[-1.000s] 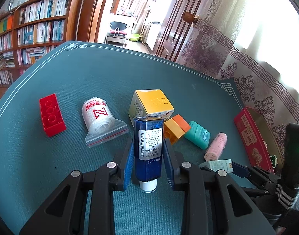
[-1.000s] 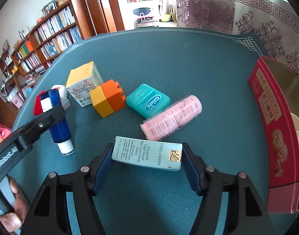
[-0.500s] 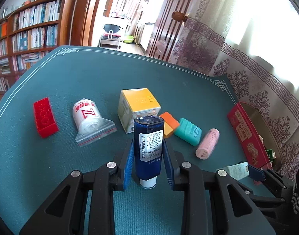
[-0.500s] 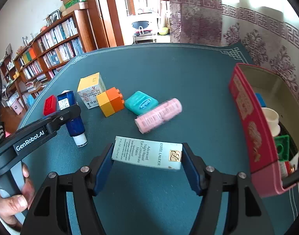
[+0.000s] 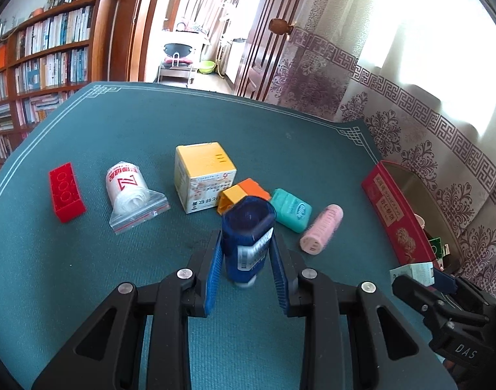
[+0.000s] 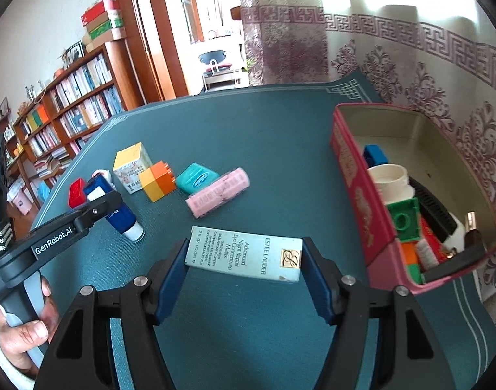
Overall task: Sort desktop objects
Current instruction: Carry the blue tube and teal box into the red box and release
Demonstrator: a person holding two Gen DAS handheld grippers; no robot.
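My left gripper [image 5: 246,256] is shut on a dark blue tube [image 5: 248,237] with a white cap and holds it tilted above the green table mat [image 5: 134,136]; the tube also shows in the right wrist view [image 6: 118,208]. My right gripper [image 6: 244,260] is shut on a pale blue Estee Lauder box [image 6: 244,256], held crosswise above the mat, left of the red tin [image 6: 355,195]. The tin is open and holds several items, among them a green brick [image 6: 403,217] and a white jar [image 6: 389,182].
On the mat lie a red brick [image 5: 66,191], a bagged white roll [image 5: 127,191], a yellow-topped box [image 5: 204,175], an orange-yellow brick [image 5: 238,193], a teal case [image 5: 291,209] and a pink roller [image 5: 322,234]. The red tin [image 5: 394,214] stands at the right edge.
Both grippers have lifted with their loads. The blue tube has tipped so its flat end faces the camera. The right gripper has moved up and nearer to the tin.
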